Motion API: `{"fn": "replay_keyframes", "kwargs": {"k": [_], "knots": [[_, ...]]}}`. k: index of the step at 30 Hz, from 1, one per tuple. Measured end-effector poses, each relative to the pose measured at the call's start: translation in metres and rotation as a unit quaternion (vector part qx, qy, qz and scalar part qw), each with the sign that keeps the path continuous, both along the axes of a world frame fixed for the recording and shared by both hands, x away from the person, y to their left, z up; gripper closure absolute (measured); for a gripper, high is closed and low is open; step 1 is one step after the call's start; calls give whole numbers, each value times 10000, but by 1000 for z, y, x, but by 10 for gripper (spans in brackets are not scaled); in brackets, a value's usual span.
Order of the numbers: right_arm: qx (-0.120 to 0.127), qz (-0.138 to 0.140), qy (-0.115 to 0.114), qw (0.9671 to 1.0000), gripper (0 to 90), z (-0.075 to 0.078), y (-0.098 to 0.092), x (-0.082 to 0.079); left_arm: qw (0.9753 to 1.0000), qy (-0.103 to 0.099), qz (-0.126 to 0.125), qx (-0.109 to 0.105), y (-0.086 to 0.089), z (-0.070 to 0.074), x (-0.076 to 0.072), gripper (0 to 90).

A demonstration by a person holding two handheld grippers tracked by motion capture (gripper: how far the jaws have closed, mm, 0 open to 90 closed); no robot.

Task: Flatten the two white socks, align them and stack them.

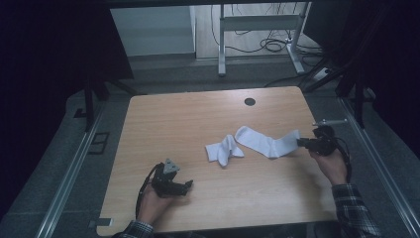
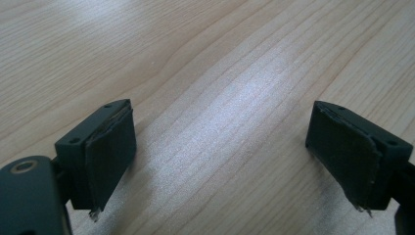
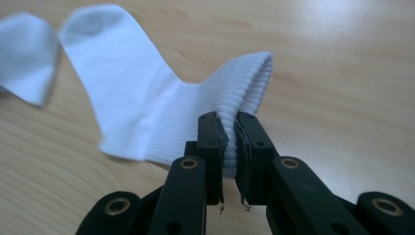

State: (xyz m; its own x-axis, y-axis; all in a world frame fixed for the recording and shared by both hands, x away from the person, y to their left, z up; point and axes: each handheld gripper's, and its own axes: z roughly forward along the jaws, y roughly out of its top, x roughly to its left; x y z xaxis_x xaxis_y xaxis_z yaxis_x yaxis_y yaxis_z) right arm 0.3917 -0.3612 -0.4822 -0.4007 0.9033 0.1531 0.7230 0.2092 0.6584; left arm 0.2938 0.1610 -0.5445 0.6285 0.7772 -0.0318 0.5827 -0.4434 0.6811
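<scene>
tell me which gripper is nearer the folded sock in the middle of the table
Left, narrowly. The left gripper sits open, down-left of the folded sock. The right gripper is farther right, shut on the long sock.

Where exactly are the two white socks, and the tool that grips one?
stretched sock (image 1: 262, 142), high view, its middle.
crumpled sock (image 1: 224, 150), high view, its middle.
right gripper (image 3: 230, 134), right gripper view, between its jaws, clamped on the stretched sock's ribbed cuff.

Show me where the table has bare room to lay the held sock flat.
Bare wood: the far left, behind the left hand-held gripper, and the near strip before both socks. Crowded: mid-right, around the folded sock and held sock.
</scene>
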Motion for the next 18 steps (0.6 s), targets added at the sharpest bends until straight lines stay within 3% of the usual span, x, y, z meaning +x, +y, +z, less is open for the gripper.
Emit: {"fn": "replay_keyframes", "kwargs": {"k": [4,10,15,18], "knots": [[-300,-131,48,9995,803,-19,-20,-16,10000,7,28,8,-1,0,1,114],[-458,-118,175,9987,781,-34,-27,-22,10000,-2,28,32,-2,0,3,116],[-475,-124,-6,9988,712,-30,-28,-23,10000,4,92,1,-2,1,3,134],[-433,-107,-92,9990,663,-27,-29,-25,9998,83,165,47,-3,5,6,213]]}}
